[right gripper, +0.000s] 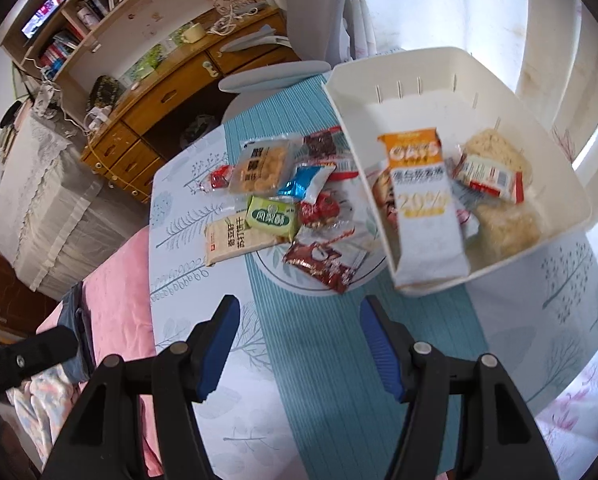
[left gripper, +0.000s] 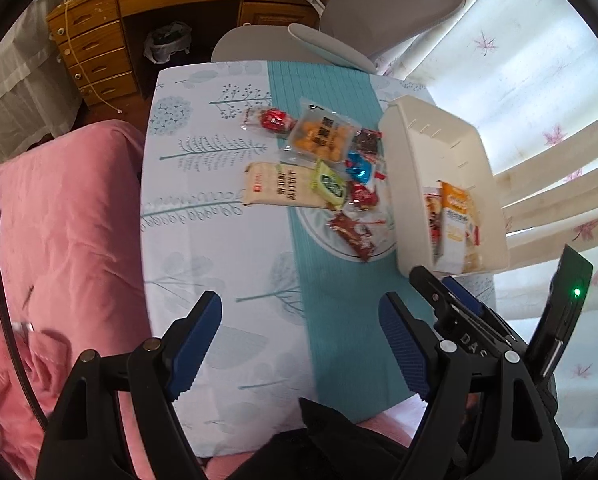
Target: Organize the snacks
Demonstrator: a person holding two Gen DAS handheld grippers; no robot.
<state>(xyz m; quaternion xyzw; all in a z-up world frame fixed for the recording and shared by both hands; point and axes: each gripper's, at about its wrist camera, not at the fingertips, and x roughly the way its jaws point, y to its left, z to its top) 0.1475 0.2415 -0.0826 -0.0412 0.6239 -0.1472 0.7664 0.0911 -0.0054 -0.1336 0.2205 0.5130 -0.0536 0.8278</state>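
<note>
Hovering both my grippers, left gripper (left gripper: 301, 344) and right gripper (right gripper: 299, 346), wide open and empty before the white bin (right gripper: 571, 188); loose snacks (right gripper: 275, 196) lie left of it.

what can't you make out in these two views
- White bin, left wrist view: its near wall hides most of the contents.
- Plate, right wrist view: snacks cover most of it.
- Small red wrappers: print blurred, unreadable.
- Right claw, left wrist view: mostly behind the left claw.

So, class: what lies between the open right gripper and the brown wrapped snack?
In the right wrist view, only bare teal table runner separates right gripper from brown snack.
</note>
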